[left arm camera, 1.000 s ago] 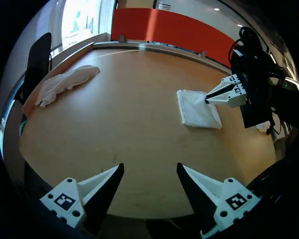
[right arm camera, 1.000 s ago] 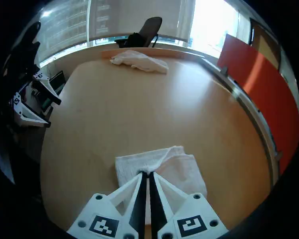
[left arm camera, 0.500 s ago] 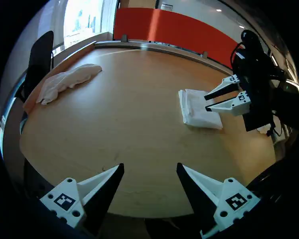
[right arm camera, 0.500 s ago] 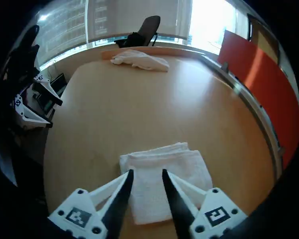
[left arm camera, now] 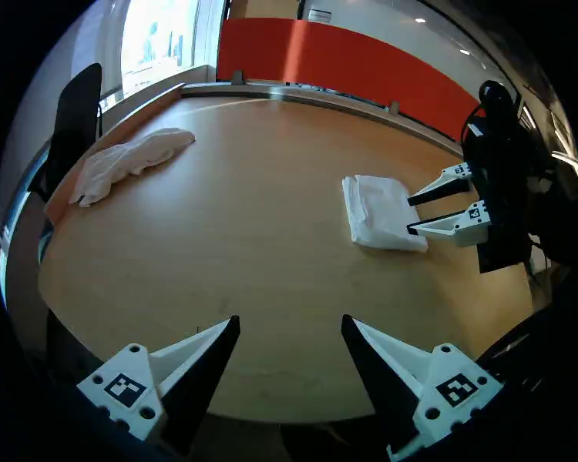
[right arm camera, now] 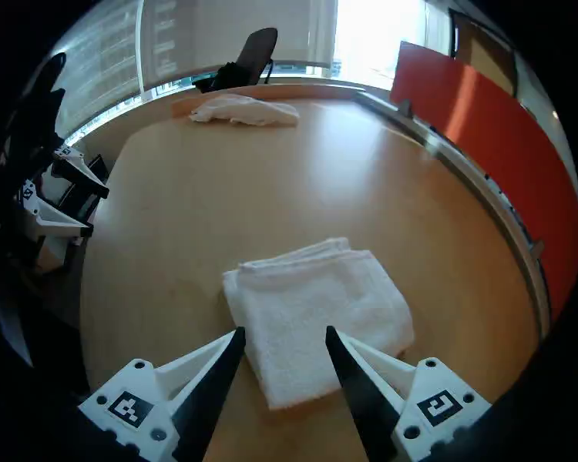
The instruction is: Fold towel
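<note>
right gripper hanging wide open at edge of folded white towel | left gripper gaping wide above wooden worktop

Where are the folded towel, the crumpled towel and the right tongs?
folded towel (right arm camera: 320,316), right gripper view, middle of its top layer.
crumpled towel (right arm camera: 243,110), right gripper view, middle of the heap.
right tongs (right arm camera: 285,331), right gripper view, midway between the fingertips.
</note>
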The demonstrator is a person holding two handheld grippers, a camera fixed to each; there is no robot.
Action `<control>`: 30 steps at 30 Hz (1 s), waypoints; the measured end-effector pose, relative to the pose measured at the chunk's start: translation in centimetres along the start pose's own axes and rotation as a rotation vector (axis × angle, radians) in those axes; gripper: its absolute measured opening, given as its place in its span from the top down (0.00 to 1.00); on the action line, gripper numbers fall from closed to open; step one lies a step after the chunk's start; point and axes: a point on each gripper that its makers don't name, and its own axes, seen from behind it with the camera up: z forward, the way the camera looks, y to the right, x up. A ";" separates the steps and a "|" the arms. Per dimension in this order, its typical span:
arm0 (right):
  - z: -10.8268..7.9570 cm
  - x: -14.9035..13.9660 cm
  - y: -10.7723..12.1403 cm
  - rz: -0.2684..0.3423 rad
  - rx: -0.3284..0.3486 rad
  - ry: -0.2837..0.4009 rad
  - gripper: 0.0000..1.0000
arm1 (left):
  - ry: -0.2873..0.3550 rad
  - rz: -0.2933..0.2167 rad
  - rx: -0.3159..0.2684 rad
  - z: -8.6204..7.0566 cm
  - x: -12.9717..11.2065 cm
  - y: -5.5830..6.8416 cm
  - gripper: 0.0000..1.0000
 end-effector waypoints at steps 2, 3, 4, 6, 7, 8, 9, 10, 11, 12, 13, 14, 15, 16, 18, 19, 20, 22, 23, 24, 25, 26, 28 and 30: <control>-0.2 -0.7 -0.1 0.011 -0.006 -0.006 0.20 | 0.000 0.003 -0.001 0.0 0.0 0.1 0.02; -0.3 -1.0 -0.1 0.017 -0.009 -0.010 0.20 | 0.000 0.005 -0.002 0.0 0.1 0.1 0.02; -0.4 -1.3 -0.2 0.023 -0.012 -0.012 0.20 | 0.000 0.006 -0.003 0.0 0.1 0.1 0.02; -0.7 -2.0 -0.2 0.037 -0.018 -0.017 0.20 | 0.000 0.009 -0.004 0.0 0.1 0.1 0.02; -0.8 -2.2 -0.3 0.045 -0.021 -0.019 0.20 | 0.000 0.009 -0.004 0.0 0.1 0.1 0.02; -0.9 -2.5 -0.3 0.052 -0.023 -0.021 0.20 | -0.001 0.010 -0.005 0.0 0.1 0.2 0.02; -0.9 -2.8 -0.3 0.060 -0.026 -0.023 0.20 | -0.001 0.010 -0.006 0.0 0.1 0.2 0.02; -1.0 -3.0 -0.3 0.066 -0.029 -0.025 0.20 | -0.001 0.011 -0.006 0.0 0.1 0.2 0.02; -1.0 -3.2 -0.3 0.073 -0.032 -0.027 0.20 | -0.001 0.012 -0.006 0.0 0.1 0.2 0.02; -1.0 -3.5 -0.4 0.079 -0.036 -0.030 0.20 | -0.002 0.012 -0.006 0.1 0.1 0.2 0.02; -1.0 -3.7 -0.4 0.083 -0.038 -0.032 0.20 | -0.002 0.013 -0.007 0.1 0.0 0.3 0.02; -1.0 -4.0 -0.4 0.088 -0.041 -0.035 0.20 | -0.003 0.014 -0.007 0.1 0.0 0.3 0.02; -1.0 -4.3 -0.5 0.092 -0.043 -0.039 0.20 | -0.003 0.015 -0.007 0.1 0.0 0.3 0.02; -1.0 -4.5 -0.6 0.095 -0.044 -0.043 0.20 | -0.003 0.016 -0.007 0.1 0.0 0.3 0.02; -0.9 -5.1 -0.8 0.101 -0.045 -0.052 0.20 | -0.003 0.018 -0.007 0.1 0.0 0.3 0.02; -0.9 -5.3 -0.9 0.104 -0.045 -0.056 0.20 | -0.003 0.019 -0.007 0.1 0.0 0.3 0.02; -0.9 -5.6 -0.9 0.106 -0.045 -0.061 0.20 | -0.003 0.020 -0.007 0.2 0.0 0.3 0.02; -0.8 -6.1 -1.1 0.113 -0.049 -0.068 0.20 | -0.003 0.020 -0.007 0.2 0.0 0.3 0.02; -0.8 -6.3 -1.1 0.117 -0.052 -0.070 0.20 | -0.003 0.020 -0.007 0.2 0.1 0.3 0.02; -0.8 -6.5 -1.2 0.122 -0.054 -0.072 0.20 | -0.002 0.020 -0.007 0.2 0.1 0.3 0.02; -0.9 -6.6 -1.2 0.127 -0.056 -0.073 0.20 | -0.002 0.021 -0.007 0.2 0.1 0.3 0.02; -0.9 -6.8 -1.3 0.132 -0.057 -0.074 0.20 | -0.002 0.021 -0.007 0.2 0.1 0.3 0.02; -0.8 -7.0 -1.3 0.143 -0.061 -0.077 0.22 | -0.002 0.022 -0.007 0.2 0.1 0.3 0.02; -0.8 -7.2 -1.3 0.154 -0.064 -0.079 0.25 | -0.002 0.023 -0.007 0.2 0.1 0.2 0.02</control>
